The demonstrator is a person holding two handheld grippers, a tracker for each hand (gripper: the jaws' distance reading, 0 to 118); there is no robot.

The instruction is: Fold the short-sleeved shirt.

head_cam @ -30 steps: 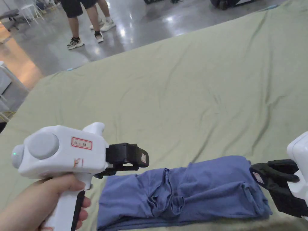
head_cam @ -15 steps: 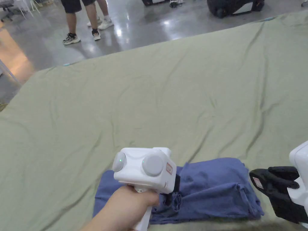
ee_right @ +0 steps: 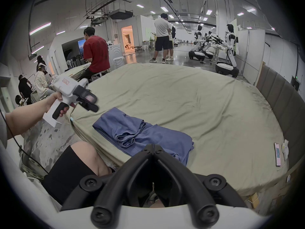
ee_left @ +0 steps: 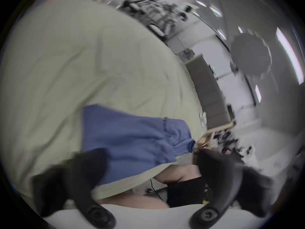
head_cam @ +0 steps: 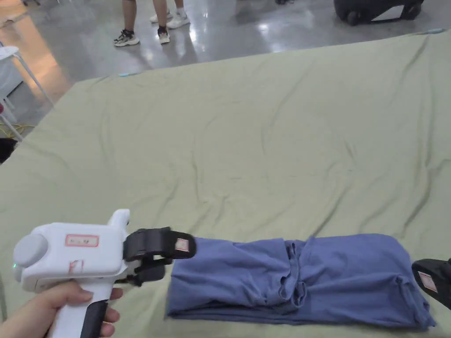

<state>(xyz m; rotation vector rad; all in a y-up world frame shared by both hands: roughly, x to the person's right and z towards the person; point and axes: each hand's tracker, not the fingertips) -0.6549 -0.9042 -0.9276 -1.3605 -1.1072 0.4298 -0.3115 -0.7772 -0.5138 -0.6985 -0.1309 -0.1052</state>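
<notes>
The blue short-sleeved shirt (head_cam: 299, 277) lies folded into a long strip along the near edge of the green sheet (head_cam: 264, 145). A bunched fold crosses its middle. My left gripper (head_cam: 176, 259) hangs just off the strip's left end, jaws open and holding nothing. In the left gripper view its jaws stand wide apart around the gap (ee_left: 148, 163), with the shirt (ee_left: 132, 133) beyond them. My right gripper (head_cam: 434, 281) sits just off the right end. In the right gripper view its jaws meet at the tips (ee_right: 154, 148), shut, in front of the shirt (ee_right: 145, 136).
A phone (ee_right: 277, 154) and a small white object (ee_right: 285, 147) lie on the sheet near the padded headboard (ee_right: 280, 100). People (head_cam: 145, 22) stand on the glossy floor beyond the far edge. My knee (ee_right: 85, 156) is against the bed's near side.
Half a second ago the left gripper was over the shirt's middle. It has pulled back left, off the strip's end. The head camera has shifted, and the strip lies longer and flatter.
</notes>
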